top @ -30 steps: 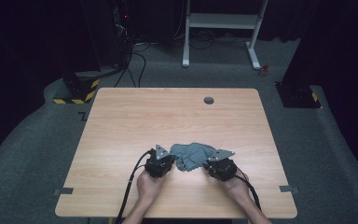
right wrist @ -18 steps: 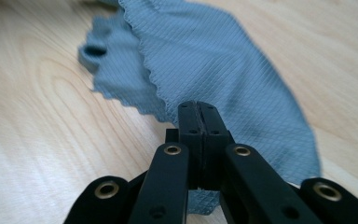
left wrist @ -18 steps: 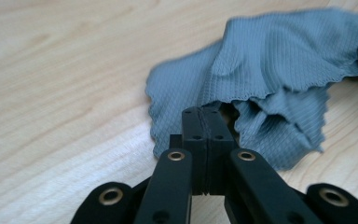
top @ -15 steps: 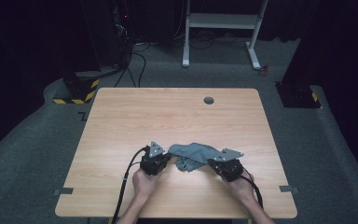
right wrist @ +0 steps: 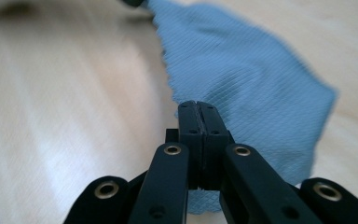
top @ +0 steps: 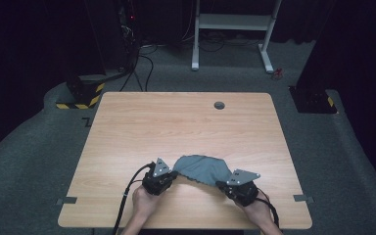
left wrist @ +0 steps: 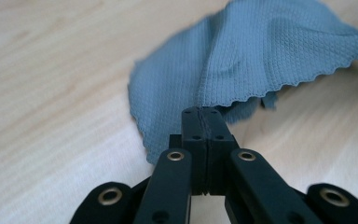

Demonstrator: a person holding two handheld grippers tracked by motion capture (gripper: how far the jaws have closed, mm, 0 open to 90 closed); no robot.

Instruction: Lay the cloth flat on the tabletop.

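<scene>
A grey-blue cloth is stretched between my two grippers near the table's front edge. My left gripper is shut on the cloth's left corner; in the left gripper view the closed jaws pinch the cloth's scalloped hem at the left gripper's tips. My right gripper is shut on the right corner; in the right gripper view the cloth fans away from the right gripper's closed tips. A hand holds each gripper from the bottom of the high view.
The wooden table has a round grommet hole near its far edge. Tape tabs mark the front corners. Beyond the table stand a white desk frame and black stands with hazard-striped bases.
Both grippers have moved apart, the left one leftward and the right one rightward, pulling the bunched cloth out wider between them.
</scene>
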